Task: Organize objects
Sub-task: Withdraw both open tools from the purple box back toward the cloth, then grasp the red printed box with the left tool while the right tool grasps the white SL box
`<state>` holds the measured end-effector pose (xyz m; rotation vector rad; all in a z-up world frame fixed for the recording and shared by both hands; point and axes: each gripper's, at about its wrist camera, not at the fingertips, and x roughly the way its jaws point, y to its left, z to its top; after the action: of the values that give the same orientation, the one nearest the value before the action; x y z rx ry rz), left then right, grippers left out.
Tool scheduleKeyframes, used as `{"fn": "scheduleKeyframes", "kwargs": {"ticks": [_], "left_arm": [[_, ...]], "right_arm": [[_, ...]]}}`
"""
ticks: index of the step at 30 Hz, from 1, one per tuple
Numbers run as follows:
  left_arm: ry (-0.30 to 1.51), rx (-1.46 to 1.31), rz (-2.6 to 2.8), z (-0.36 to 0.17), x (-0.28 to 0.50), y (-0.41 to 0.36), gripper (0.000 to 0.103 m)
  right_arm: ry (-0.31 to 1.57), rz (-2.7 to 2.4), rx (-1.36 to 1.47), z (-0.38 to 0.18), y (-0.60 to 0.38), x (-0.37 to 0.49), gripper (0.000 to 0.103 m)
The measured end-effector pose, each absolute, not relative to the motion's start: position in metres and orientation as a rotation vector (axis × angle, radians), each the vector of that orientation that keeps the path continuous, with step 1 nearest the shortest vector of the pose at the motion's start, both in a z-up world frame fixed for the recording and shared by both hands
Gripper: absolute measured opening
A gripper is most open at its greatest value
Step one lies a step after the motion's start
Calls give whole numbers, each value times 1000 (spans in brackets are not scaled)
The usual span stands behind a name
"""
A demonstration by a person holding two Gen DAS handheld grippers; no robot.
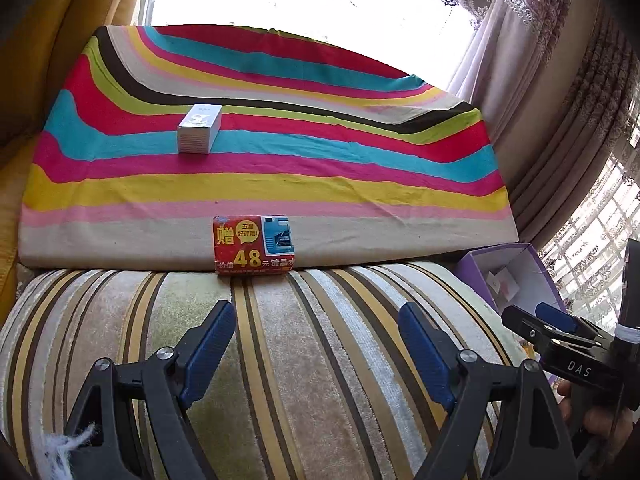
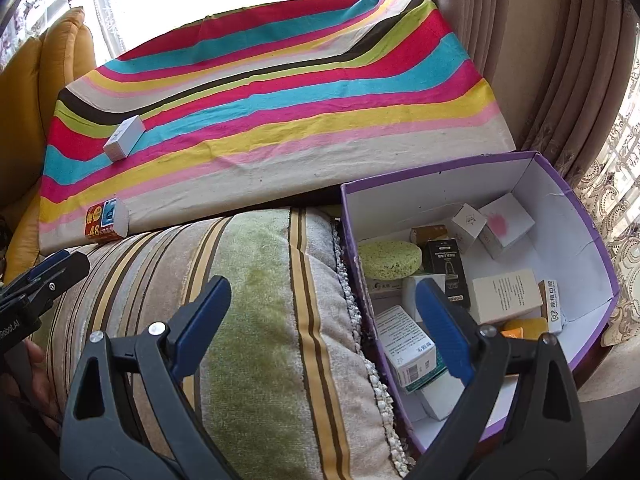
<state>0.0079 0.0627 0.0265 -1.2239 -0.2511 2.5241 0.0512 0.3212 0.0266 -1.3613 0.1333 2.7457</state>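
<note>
Risk of knocking red box (image 1: 254, 245) off striped board edge (image 1: 120, 240). Left hand-held gripper (image 1: 316, 344) wide, empty; right hand-held gripper (image 2: 322, 312) too.

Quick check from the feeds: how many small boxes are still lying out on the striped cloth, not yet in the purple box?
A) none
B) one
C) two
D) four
C: a white box sits far back on the striped cloth and a red box lies at its near edge; the other items are already inside the purple box.
</note>
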Motion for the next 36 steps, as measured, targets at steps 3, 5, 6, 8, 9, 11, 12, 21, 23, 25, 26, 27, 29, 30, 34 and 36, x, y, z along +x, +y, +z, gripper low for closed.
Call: {"fn": "scheduleKeyframes", "kwargs": {"ticks": [3,5,6,8,9,11,12,21,23,25,26,27,29,30,34,36], "left_arm": [[-294,-1250,2549,24,2,51,85],[-302,-1263,2561,23,-4,49,85],[-301,-1270,2569,23,-8,49,85],[-298,-1294,2586,23,-18,50,85],[-293,-1307,2593,21,-23,51,85],[-286,-1349,2599,17,-36,55,85],[-283,-1374,2593,14,-43,57,85],[-197,-1496,2562,-6,-76,69,72],[-183,-1517,2549,-10,-78,70,61],[-186,-1510,2541,-10,-78,70,61],[-195,-1503,2530,-9,-78,69,61],[-203,-1496,2523,-8,-78,68,61],[-216,-1464,2526,-3,-78,65,61],[-219,-1448,2530,0,-79,62,61],[-240,-1410,2591,9,-89,37,61],[-254,-1406,2632,12,-95,19,61]], "right_arm": [[110,2780,-1367,27,309,49,96],[101,2796,-1375,26,303,47,96],[96,2802,-1379,26,300,45,96],[92,2813,-1385,25,296,43,96],[91,2817,-1387,25,294,41,96],[86,2826,-1392,25,290,37,96],[81,2829,-1395,25,288,36,96],[98,2832,-1442,19,280,21,96],[105,2833,-1450,19,278,15,96],[104,2839,-1458,18,273,9,96],[102,2842,-1463,18,270,6,96],[99,2846,-1467,18,268,2,96],[91,2855,-1478,18,261,-5,96],[89,2860,-1482,18,258,-9,96],[75,2874,-1498,18,244,-27,96],[67,2879,-1505,18,235,-36,96]]}}
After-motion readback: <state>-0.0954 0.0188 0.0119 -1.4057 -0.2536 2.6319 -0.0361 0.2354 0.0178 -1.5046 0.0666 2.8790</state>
